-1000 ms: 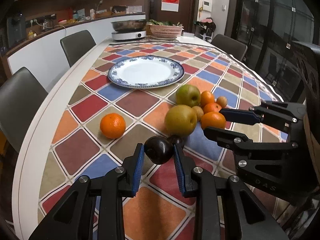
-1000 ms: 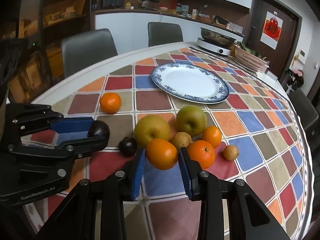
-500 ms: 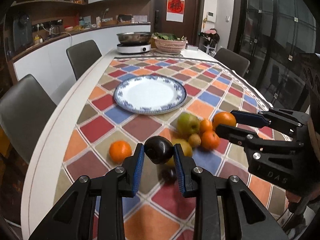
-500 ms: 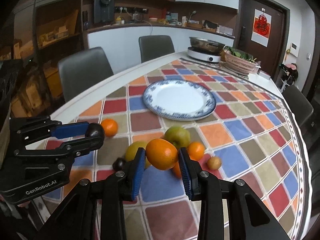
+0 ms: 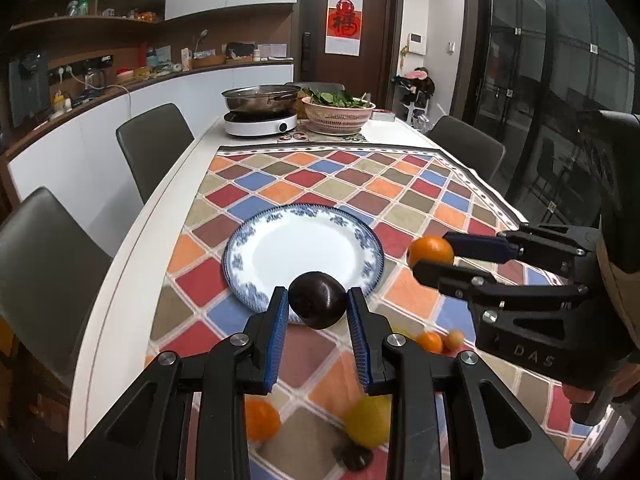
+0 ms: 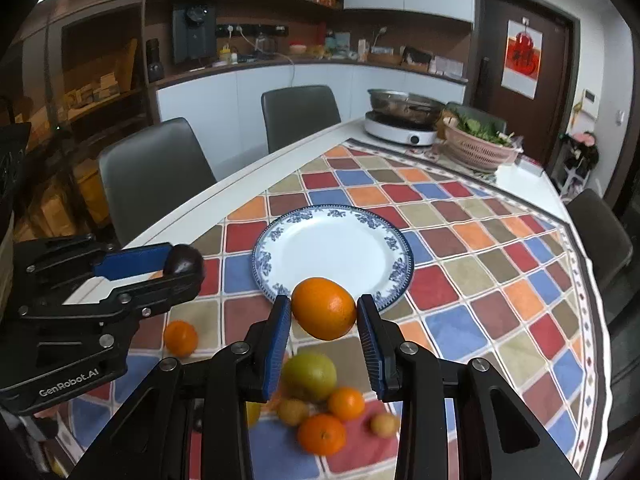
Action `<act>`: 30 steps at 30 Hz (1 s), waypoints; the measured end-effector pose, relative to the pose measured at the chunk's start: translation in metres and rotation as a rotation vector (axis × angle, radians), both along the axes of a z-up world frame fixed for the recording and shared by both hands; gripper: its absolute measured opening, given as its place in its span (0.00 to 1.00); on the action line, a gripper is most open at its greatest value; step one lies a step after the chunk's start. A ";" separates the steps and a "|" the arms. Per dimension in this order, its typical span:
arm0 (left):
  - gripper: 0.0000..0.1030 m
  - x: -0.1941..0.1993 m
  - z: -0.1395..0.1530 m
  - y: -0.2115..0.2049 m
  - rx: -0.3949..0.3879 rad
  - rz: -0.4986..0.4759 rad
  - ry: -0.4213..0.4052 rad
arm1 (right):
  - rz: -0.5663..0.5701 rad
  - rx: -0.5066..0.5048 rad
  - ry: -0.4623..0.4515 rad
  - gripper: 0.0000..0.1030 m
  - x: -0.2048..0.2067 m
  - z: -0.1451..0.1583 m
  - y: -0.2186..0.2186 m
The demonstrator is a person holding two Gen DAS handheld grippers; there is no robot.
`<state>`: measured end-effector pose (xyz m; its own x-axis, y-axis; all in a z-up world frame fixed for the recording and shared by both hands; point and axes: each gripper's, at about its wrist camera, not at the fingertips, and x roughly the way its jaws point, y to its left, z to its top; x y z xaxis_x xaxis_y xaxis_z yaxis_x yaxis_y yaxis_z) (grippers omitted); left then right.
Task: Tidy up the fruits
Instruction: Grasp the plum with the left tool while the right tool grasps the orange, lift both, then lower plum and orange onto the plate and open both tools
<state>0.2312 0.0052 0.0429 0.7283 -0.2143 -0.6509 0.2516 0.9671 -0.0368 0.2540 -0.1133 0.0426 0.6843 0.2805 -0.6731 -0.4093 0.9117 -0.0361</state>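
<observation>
Now | left gripper (image 5: 318,306) fingers clamp dark plum (image 5: 317,300) | right gripper (image 6: 324,310) fingers clamp orange (image 6: 324,308)

Dim indoor light, strong fisheye bending with dark corners, blurred fruit at bottom.

Black gripper (image 5: 318,308) frames, blue ribbed pads, silver screws.

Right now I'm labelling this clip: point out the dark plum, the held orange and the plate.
dark plum (image 5: 317,299), left wrist view, middle of its skin
held orange (image 6: 324,307), right wrist view, middle of its peel
plate (image 6: 320,211), right wrist view, far blue rim
</observation>
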 end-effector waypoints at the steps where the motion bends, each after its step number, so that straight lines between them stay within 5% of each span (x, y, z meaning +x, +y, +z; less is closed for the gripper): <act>1: 0.29 0.006 0.001 -0.001 0.011 0.002 0.000 | 0.000 -0.001 0.012 0.34 0.006 -0.001 0.002; 8: 0.29 0.060 -0.011 0.003 -0.019 -0.020 0.082 | -0.011 0.011 0.096 0.34 0.059 -0.011 0.006; 16: 0.29 0.106 -0.056 0.002 -0.031 -0.029 0.215 | -0.017 -0.014 0.200 0.34 0.105 -0.049 0.011; 30: 0.32 0.123 -0.089 0.004 -0.011 -0.014 0.298 | -0.033 -0.014 0.272 0.35 0.128 -0.086 0.010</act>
<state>0.3545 0.0092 -0.0459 0.5024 -0.2309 -0.8332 0.2414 0.9628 -0.1213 0.3822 -0.1032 -0.0438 0.4864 0.2500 -0.8372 -0.3755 0.9250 0.0580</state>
